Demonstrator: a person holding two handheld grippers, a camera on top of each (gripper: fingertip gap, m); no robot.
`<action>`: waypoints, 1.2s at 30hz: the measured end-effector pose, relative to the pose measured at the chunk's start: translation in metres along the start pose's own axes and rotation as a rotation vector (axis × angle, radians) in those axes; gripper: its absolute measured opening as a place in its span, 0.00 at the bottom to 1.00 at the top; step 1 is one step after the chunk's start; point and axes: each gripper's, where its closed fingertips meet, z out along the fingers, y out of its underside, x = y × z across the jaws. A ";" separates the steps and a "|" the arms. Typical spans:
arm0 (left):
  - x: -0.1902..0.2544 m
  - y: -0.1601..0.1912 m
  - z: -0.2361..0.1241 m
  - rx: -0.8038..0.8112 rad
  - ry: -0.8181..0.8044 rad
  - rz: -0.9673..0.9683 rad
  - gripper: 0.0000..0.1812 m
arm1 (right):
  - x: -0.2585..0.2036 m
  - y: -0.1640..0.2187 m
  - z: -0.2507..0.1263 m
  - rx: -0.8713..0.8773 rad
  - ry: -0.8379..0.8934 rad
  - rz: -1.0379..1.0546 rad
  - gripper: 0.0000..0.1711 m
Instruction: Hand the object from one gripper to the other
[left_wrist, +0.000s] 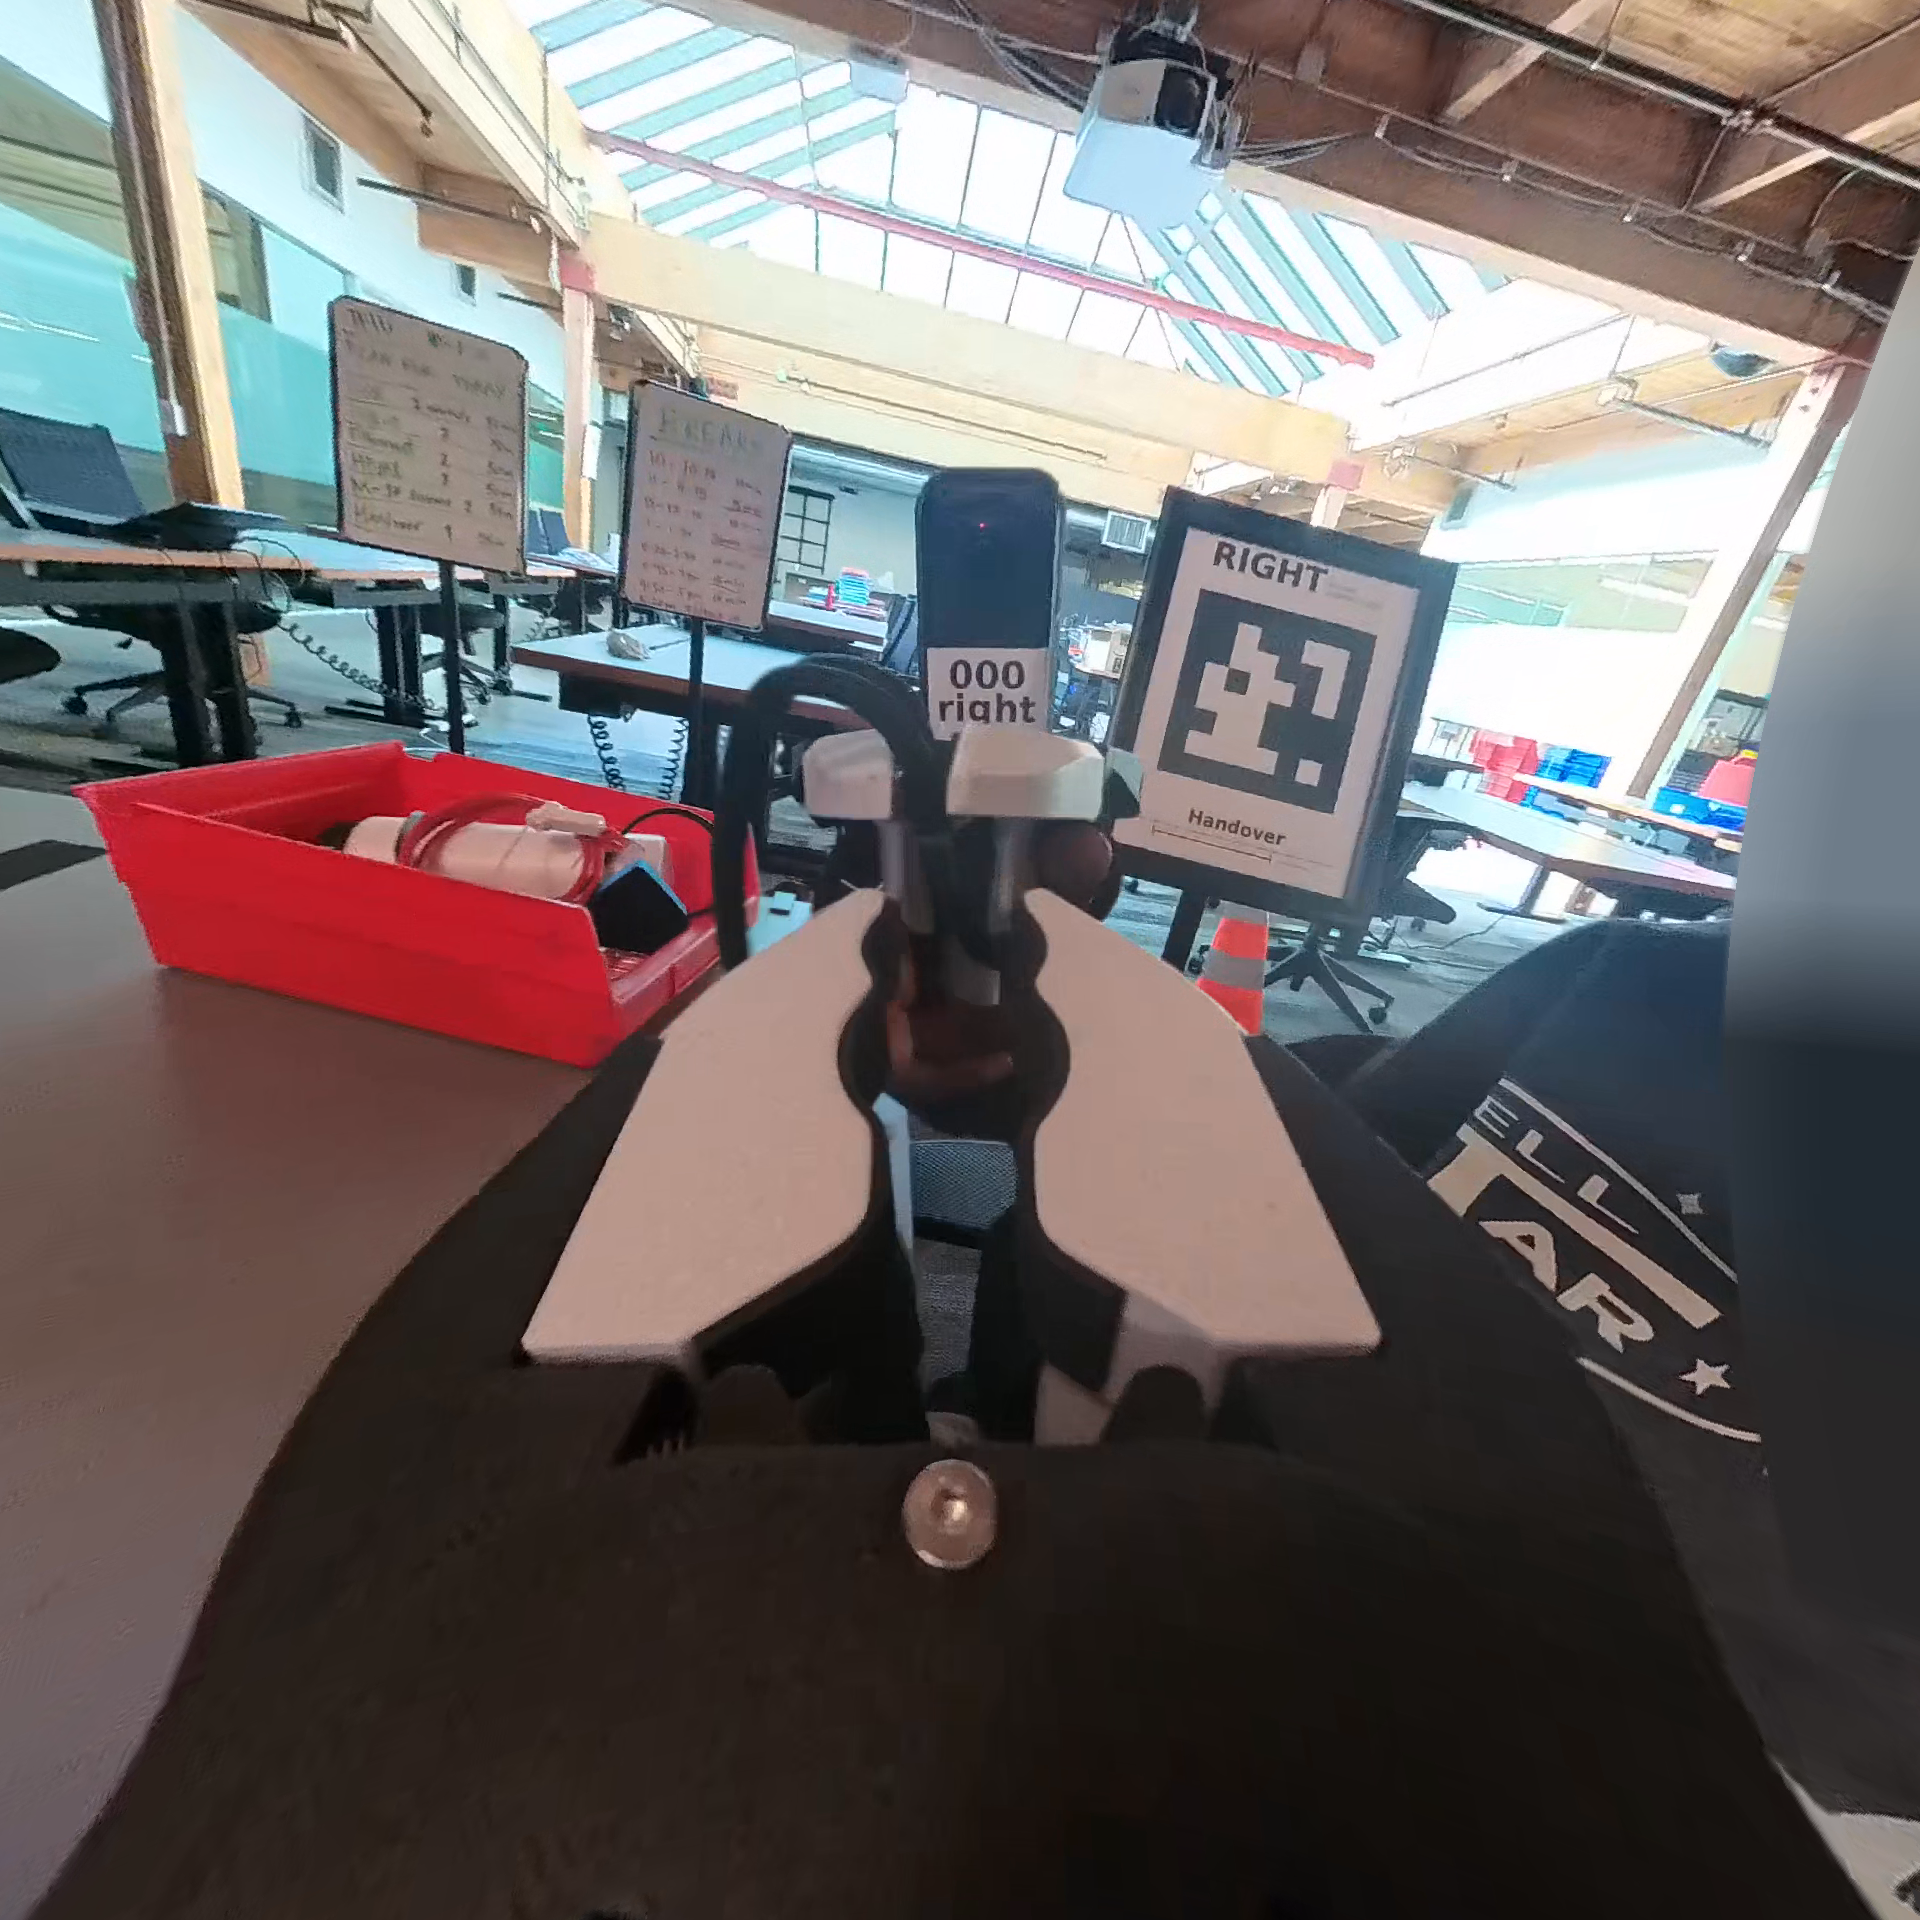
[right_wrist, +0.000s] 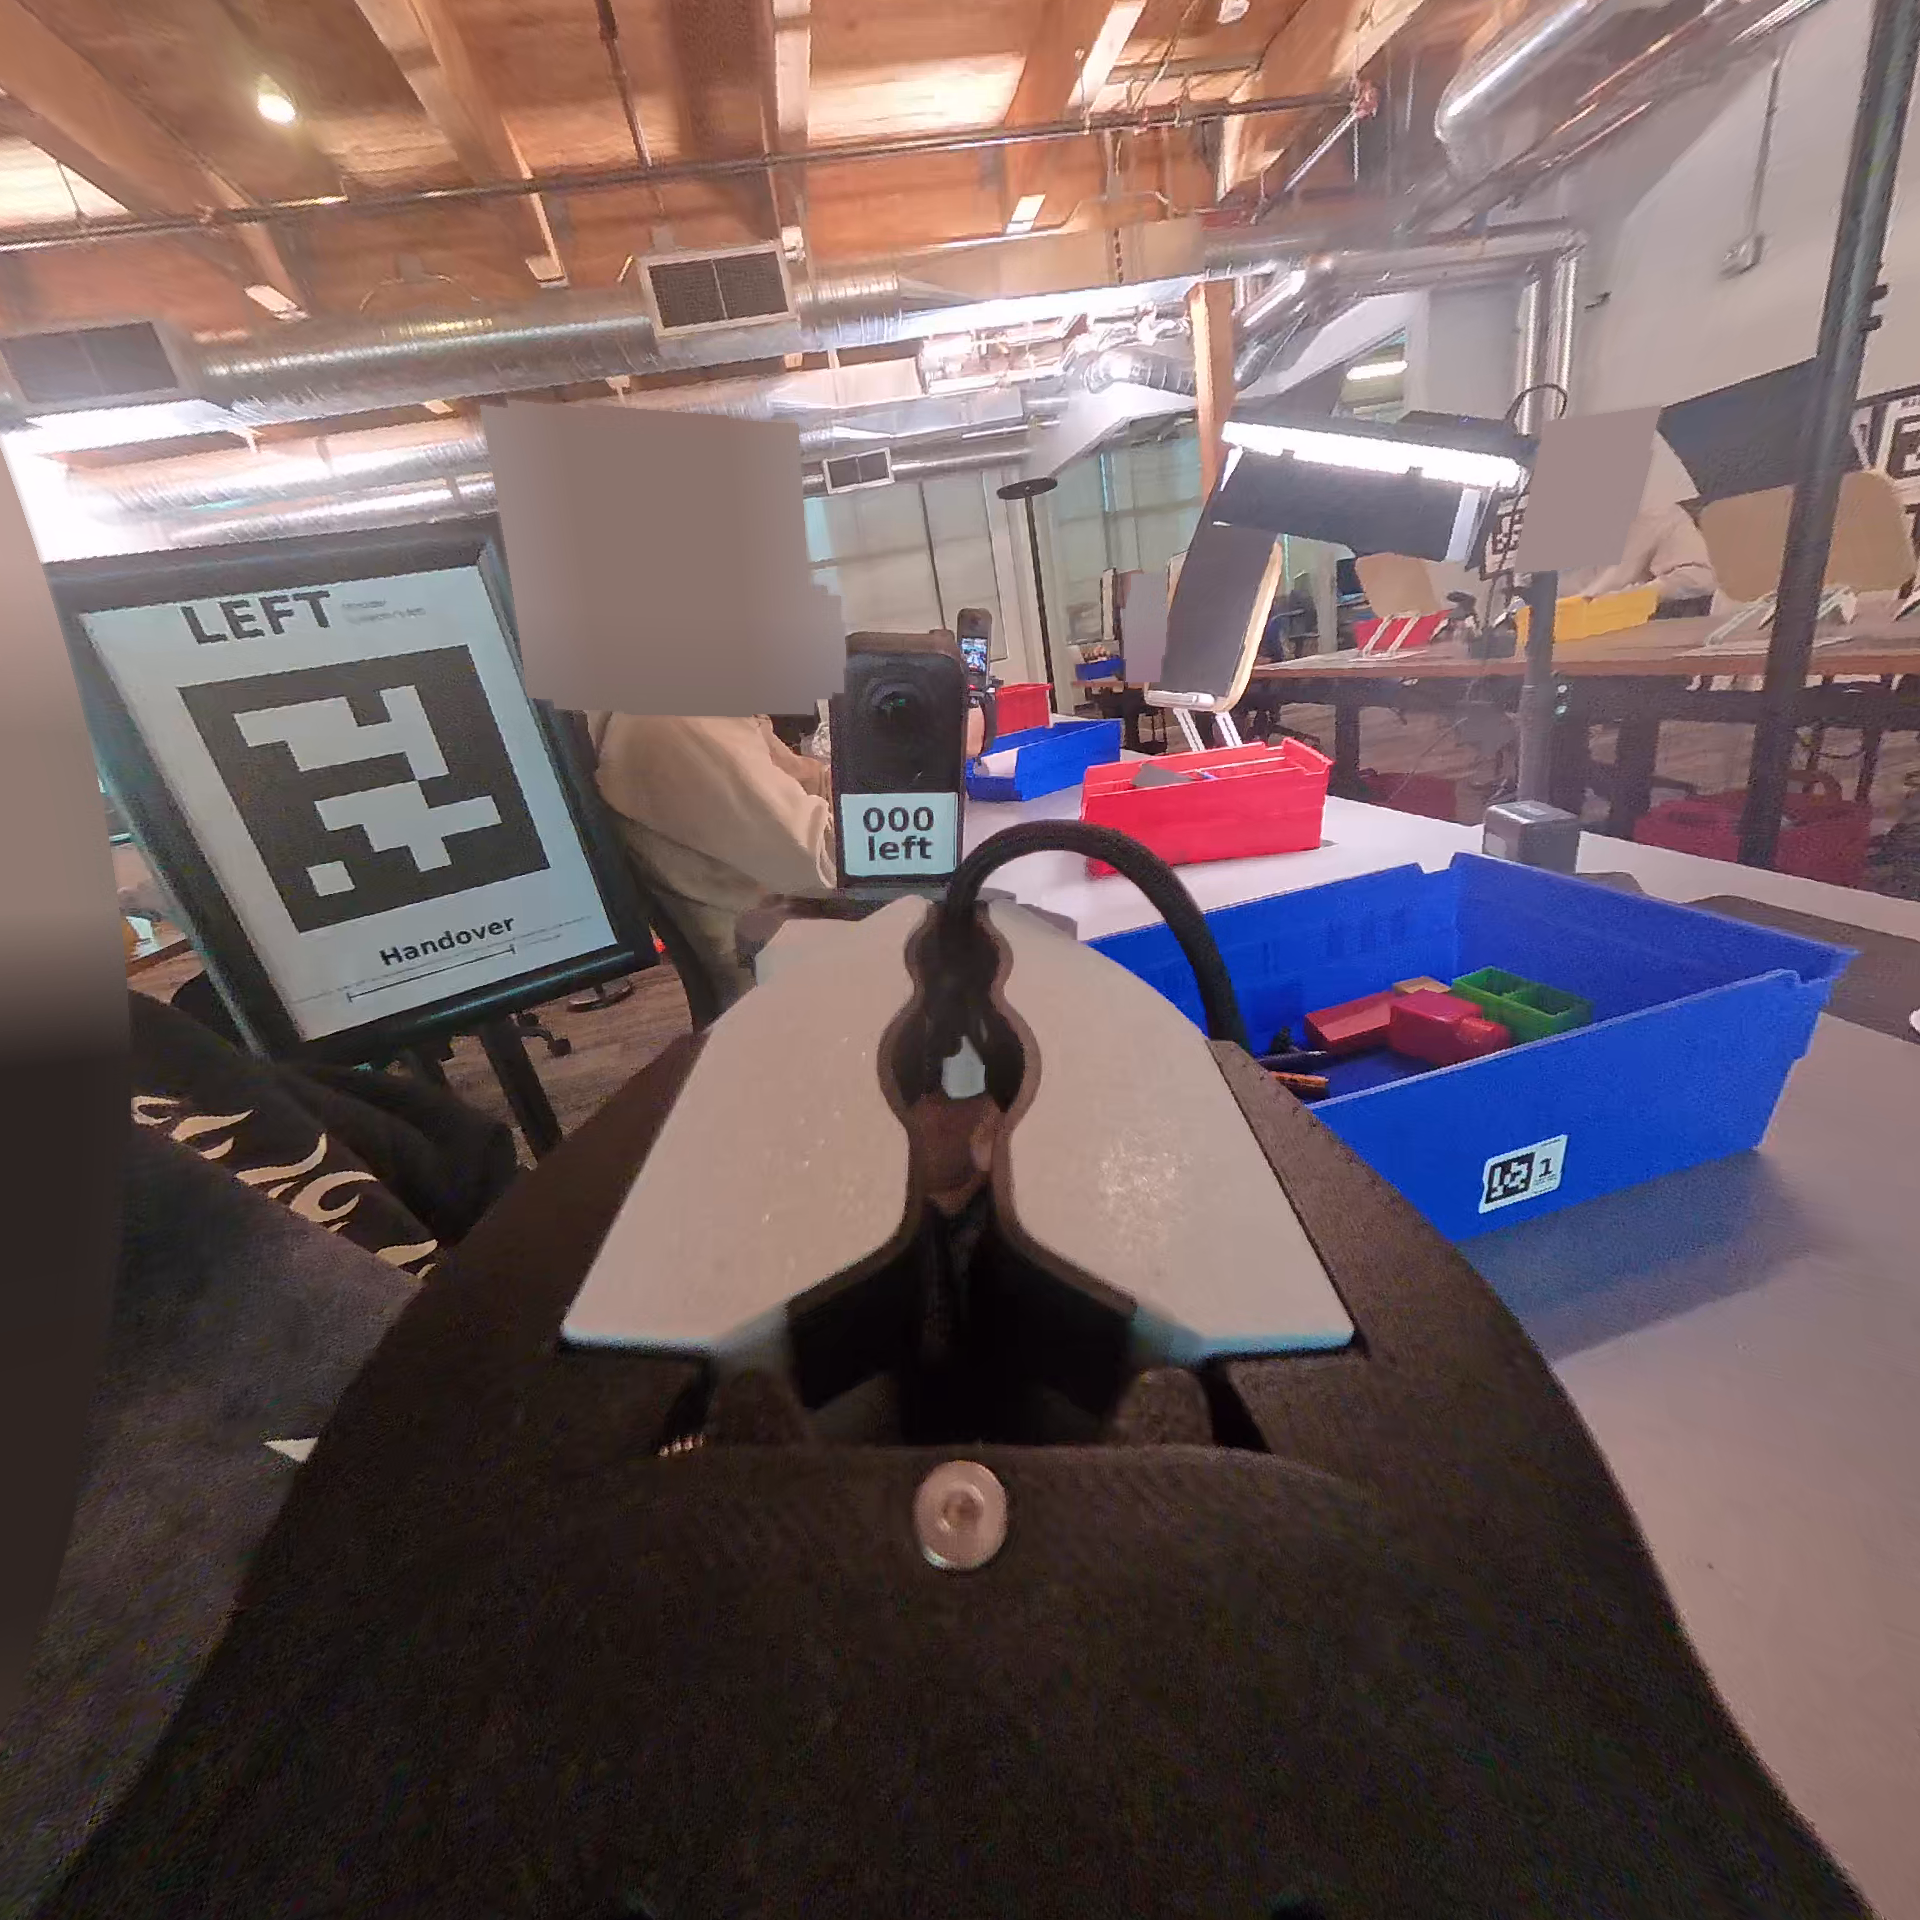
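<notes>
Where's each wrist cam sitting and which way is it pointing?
Left wrist: on the left gripper, looking along its own fingers at the right gripper head-on; red bin to the left.
Right wrist: on the right gripper, own fingers shut on the black cable, facing the left gripper; blue bin right.
Shared: cable, both grippers.

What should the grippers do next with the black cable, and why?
Probably close the left gripper on the black cable. The right gripper looks clamped on it, while the left's jaws stand slightly apart with the cable between them, so only one side seems to hold it.
</notes>
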 end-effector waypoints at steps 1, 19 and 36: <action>0.001 0.001 0.002 0.004 0.006 -0.004 0.10 | 0.000 0.001 0.001 -0.006 0.000 -0.002 0.03; -0.009 -0.012 -0.011 0.091 0.032 -0.200 0.03 | 0.006 -0.002 -0.027 -0.082 0.206 -1.149 0.17; 0.014 0.024 0.007 -0.132 0.141 -0.207 0.04 | 0.003 0.014 -0.015 -0.214 0.445 -2.213 0.02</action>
